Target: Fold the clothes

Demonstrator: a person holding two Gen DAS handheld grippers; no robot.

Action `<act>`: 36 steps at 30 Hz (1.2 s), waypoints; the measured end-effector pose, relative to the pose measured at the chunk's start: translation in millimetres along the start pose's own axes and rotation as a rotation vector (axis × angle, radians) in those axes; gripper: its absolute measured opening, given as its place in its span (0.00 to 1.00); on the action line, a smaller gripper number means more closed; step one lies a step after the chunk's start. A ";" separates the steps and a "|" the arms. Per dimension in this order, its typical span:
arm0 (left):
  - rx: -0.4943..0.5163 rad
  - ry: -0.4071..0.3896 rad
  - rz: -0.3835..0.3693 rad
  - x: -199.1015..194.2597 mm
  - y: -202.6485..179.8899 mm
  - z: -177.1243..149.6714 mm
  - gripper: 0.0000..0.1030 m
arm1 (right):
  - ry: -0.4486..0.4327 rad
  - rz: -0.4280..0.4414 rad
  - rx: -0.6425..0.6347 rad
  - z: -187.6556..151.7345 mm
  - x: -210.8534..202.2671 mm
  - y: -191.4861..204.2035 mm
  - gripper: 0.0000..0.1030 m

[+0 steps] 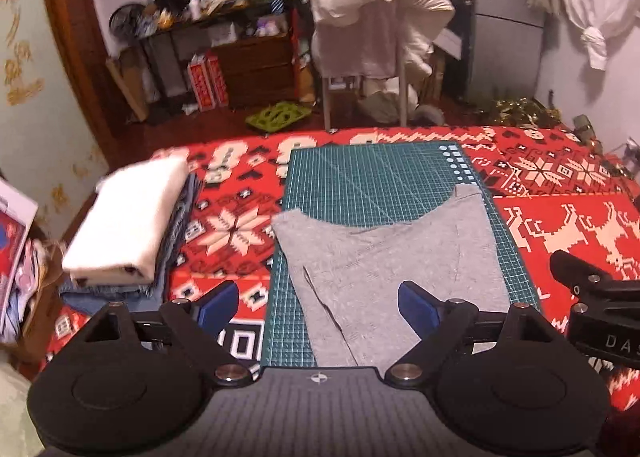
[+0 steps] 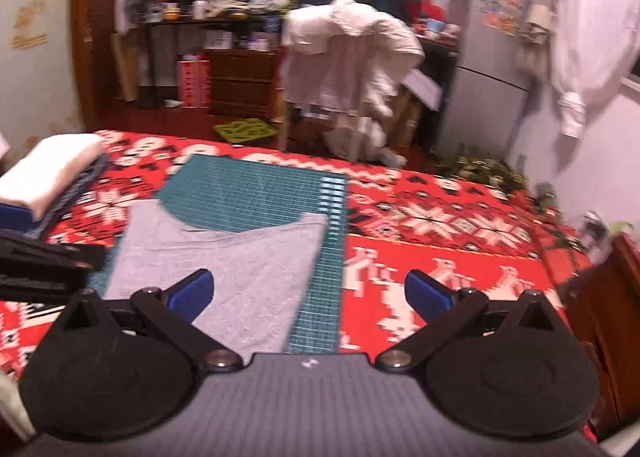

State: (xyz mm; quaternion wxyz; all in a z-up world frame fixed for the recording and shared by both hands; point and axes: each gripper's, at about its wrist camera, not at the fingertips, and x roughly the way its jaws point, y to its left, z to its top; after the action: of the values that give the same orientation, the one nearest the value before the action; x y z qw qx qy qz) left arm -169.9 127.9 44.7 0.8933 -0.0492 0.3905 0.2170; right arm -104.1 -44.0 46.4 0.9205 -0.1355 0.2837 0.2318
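2 open grippers hang over 1 grey garment, partly folded on the green mat.

The grey garment [image 1: 394,261] lies flat on the green cutting mat [image 1: 360,177], atop the red patterned blanket [image 1: 568,217], its scooped edge facing away and a folded flap running down its left side. The left gripper [image 1: 318,301] has its blue pads spread wide with nothing between them, and the right gripper [image 2: 308,289] is equally wide and empty, over the garment's right edge. For the next fold, I would pinch 2 matching points on 1 edge, 1 per gripper, lift just clear, carry the edge across evenly, and lay it down without dragging. The folded stack [image 1: 128,225] waits to the left.
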 end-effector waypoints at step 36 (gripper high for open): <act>-0.434 0.554 -0.476 102.8 10.8 -18.0 0.08 | 0.677 0.312 0.364 -31.3 118.0 0.2 0.00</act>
State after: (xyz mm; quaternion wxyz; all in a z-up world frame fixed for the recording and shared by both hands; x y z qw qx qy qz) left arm -124.9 169.0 -40.7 0.7487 -0.3814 0.5388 0.0605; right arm -32.2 -14.4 -47.8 0.7379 0.0055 0.6239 0.2571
